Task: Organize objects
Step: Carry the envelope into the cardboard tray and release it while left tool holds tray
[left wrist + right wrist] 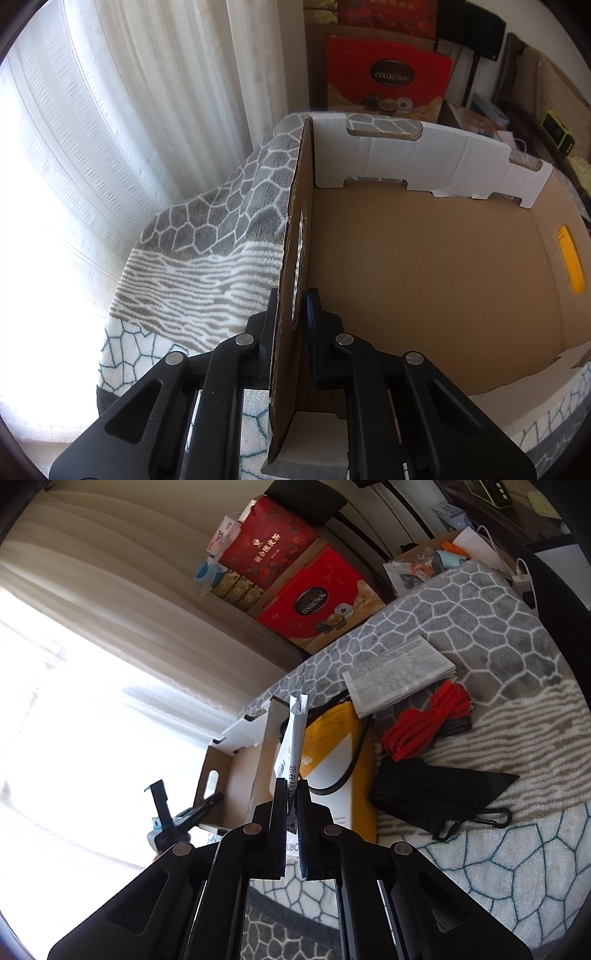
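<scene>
A cardboard box (424,266) sits open on a bed covered by a grey and white patterned blanket (207,236). The left gripper (291,314) has its fingers clamped on the box's near side wall, steadying it just beside a cut-out handle hole. Inside, the box floor looks bare apart from a yellow item (570,260) at its far edge.

The right gripper (292,805) has its fingers pressed together on a thin folded paper leaflet (295,746), held edge-on above the blanket near the box (236,775). The leaflet is probably very light and floppy, so a pinch near its folded edge seems the surest hold; it could bend or slip if gripped at a loose corner.

Other things lie nearby on the blanket (480,620): a yellow packet (343,746), a folded newspaper (399,675), a coil of red cord (424,720) and a black pouch (432,794). All look soft or light. The cardboard wall is stiff but could crease.
</scene>
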Demonstrator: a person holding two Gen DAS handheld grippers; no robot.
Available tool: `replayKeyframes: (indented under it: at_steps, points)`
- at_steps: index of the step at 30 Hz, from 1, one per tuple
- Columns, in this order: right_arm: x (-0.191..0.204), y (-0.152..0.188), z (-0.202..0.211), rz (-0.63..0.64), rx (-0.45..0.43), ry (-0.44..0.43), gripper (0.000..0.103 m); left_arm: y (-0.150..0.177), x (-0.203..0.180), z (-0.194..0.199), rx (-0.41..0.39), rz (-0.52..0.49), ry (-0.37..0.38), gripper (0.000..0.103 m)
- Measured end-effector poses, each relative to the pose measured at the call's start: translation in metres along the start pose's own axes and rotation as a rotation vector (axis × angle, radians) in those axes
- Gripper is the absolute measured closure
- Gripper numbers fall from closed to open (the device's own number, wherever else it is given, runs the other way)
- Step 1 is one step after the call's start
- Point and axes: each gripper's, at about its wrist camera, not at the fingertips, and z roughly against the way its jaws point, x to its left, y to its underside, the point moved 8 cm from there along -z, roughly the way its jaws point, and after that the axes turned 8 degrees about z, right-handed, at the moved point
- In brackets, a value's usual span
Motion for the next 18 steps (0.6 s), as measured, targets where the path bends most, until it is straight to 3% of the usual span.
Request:
replayKeyframes:
  at_steps: [13,18]
  points:
    - [0.055,-0.012,-0.012,0.079,0.02,-0.075,0.101,0.0,0.0,0.001,0.0,-0.003,0.0,0.092]
    - [0.067,-0.017,-0.035,0.104,0.074,-0.086,0.101,0.0,-0.001,0.001,0.0,-0.001,0.001,0.092]
